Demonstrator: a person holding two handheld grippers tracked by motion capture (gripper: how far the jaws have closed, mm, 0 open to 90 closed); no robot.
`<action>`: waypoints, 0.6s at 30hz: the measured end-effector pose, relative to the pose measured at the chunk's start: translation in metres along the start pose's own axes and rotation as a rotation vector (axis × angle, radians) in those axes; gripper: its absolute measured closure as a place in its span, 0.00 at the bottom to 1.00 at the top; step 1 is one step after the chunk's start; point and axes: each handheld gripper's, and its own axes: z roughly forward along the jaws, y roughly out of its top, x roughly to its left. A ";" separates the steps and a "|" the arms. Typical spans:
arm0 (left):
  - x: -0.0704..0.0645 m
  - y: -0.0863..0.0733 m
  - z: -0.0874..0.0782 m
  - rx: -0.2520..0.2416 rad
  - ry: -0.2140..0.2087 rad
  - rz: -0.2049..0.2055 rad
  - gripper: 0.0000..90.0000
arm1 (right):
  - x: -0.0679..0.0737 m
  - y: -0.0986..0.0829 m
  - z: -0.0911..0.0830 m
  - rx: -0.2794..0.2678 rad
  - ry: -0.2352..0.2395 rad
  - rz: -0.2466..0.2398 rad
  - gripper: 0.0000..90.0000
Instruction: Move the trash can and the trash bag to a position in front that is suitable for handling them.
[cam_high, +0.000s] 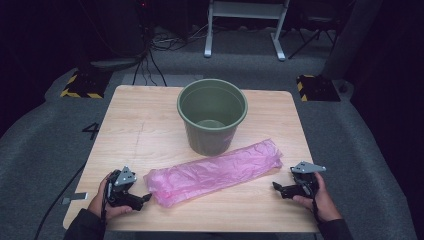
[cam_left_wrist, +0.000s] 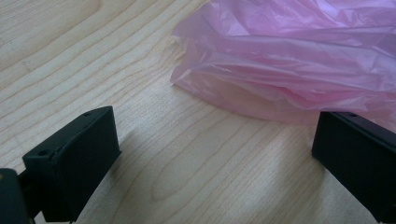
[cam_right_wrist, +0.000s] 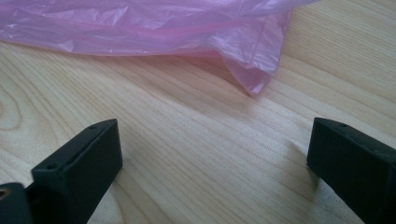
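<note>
The crumpled pink plastic bag (cam_high: 215, 171) lies near the tabletop's (cam_high: 145, 125) front edge, its long axis running left to right between both grippers, the left gripper (cam_high: 144, 198) nearer its end than the right gripper (cam_high: 276, 186), both jaws spread and empty.

pink bag (cam_high: 215, 172) beside green bucket (cam_high: 212, 115)

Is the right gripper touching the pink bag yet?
Apart. The right gripper view shows bare table between the open right gripper and the pink bag's nearest corner.
</note>
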 end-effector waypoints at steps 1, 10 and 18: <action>0.000 0.000 0.000 0.000 0.001 0.001 0.01 | 0.000 0.000 0.000 0.003 -0.003 0.005 0.02; 0.001 0.003 0.003 0.000 -0.018 0.010 0.01 | 0.003 0.000 -0.002 0.000 -0.033 -0.014 0.03; -0.001 0.002 0.002 -0.002 -0.010 0.005 0.02 | 0.013 0.007 -0.004 -0.032 -0.020 -0.025 0.20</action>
